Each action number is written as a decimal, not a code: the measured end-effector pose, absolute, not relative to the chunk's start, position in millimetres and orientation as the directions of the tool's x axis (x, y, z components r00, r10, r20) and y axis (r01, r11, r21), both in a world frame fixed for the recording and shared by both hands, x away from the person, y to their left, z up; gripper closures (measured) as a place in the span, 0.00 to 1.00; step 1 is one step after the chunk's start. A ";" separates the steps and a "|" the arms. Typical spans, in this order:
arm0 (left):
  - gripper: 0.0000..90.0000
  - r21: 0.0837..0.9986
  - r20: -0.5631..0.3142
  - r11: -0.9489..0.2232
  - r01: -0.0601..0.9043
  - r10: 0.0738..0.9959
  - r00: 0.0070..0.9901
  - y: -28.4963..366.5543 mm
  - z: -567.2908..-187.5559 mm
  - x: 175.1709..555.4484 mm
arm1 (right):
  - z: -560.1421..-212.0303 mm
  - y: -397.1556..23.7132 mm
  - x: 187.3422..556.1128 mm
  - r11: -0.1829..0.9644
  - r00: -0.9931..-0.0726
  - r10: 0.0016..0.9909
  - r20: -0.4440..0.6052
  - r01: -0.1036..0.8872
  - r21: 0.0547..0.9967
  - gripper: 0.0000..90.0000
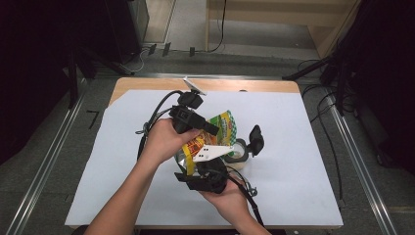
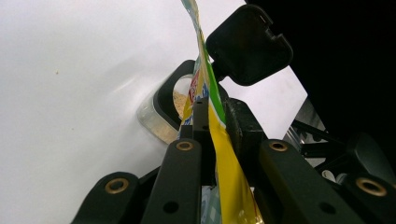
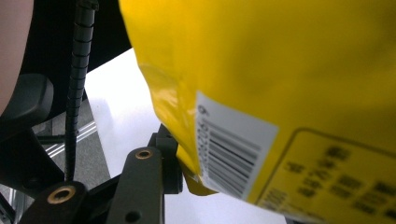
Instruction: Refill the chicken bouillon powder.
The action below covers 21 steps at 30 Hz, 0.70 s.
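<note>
Nearest the person, the right gripper (image 1: 208, 178) sits low at the bag's (image 1: 205, 139) bottom end. In its own view one jaw shows beside the yellow bag (image 3: 280, 70), the other is hidden behind the bag, and whether the pads press on it cannot be told. The barcode label (image 3: 233, 154) is sharp, while the print to its right is blurred and cut off by the frame.

One bag is in hand, held above the desk (image 1: 293, 147) between two grippers. The left gripper (image 1: 208, 128) reaches in from the upper left and pinches the bag's edge: in its view both jaws are pressed together on the thin yellow-green foil (image 2: 219, 154), which runs upward between them.

Beyond the bag stands one clear jar (image 1: 238, 154) with a black rim, partly hidden behind the bag; pale grains show inside it (image 2: 180, 100). Its black lid (image 2: 250, 44) stands open, hinged upward, just beside the bag's top edge.
</note>
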<state>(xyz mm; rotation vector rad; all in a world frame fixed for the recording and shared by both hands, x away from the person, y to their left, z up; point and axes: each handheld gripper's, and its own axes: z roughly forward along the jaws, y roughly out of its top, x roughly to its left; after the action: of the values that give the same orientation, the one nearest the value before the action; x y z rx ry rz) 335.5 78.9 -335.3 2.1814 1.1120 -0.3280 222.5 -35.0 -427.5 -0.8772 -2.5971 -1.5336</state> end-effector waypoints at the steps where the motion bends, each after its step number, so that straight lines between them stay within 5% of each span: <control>1: 0.93 0.444 -0.487 -0.421 0.791 0.628 0.607 78.7 -335.1 335.0 | -427.6 -35.0 222.4 0.367 -0.844 0.462 0.274 0.463 0.807 0.70; 21: 0.93 0.444 -0.470 -0.422 0.790 0.642 0.606 78.4 -336.0 332.0 | -429.6 -34.6 222.8 0.381 -0.848 0.459 0.265 0.457 0.804 0.70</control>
<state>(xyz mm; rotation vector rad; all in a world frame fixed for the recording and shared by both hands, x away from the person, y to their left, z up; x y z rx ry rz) 332.0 78.4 -336.0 2.1901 1.1239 -0.3003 222.8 -34.6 -429.6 -0.8664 -2.6117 -1.5192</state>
